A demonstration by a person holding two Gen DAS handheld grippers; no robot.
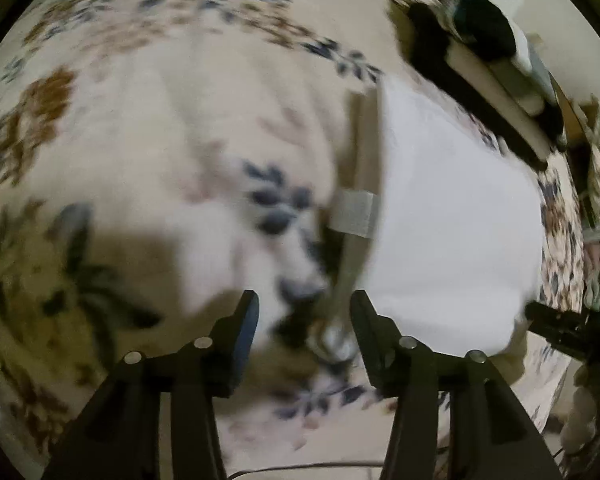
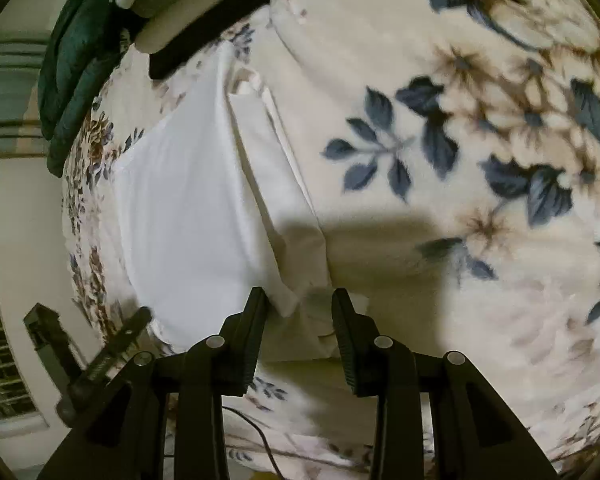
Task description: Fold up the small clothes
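A white garment [image 1: 452, 232] lies flat on a floral blanket [image 1: 160, 128], with a pale strap and tag [image 1: 354, 212] along its left edge. My left gripper [image 1: 305, 312] is open just above the blanket, left of the garment's near corner; the view is blurred. In the right wrist view the same white garment [image 2: 188, 208] lies partly folded, a narrow panel running along its right side. My right gripper [image 2: 299, 304] is open over the garment's near corner, and the cloth edge sits between its fingers. The other gripper [image 2: 112, 344] shows at the lower left.
The floral blanket [image 2: 460, 160] covers the bed. A dark bed rail [image 1: 468, 92] and a dark green cloth [image 2: 76, 76] on folded bedding lie at the far edge. A thin cable [image 2: 260, 440] runs under my right gripper. A wall and grille [image 2: 0, 340] are at the left.
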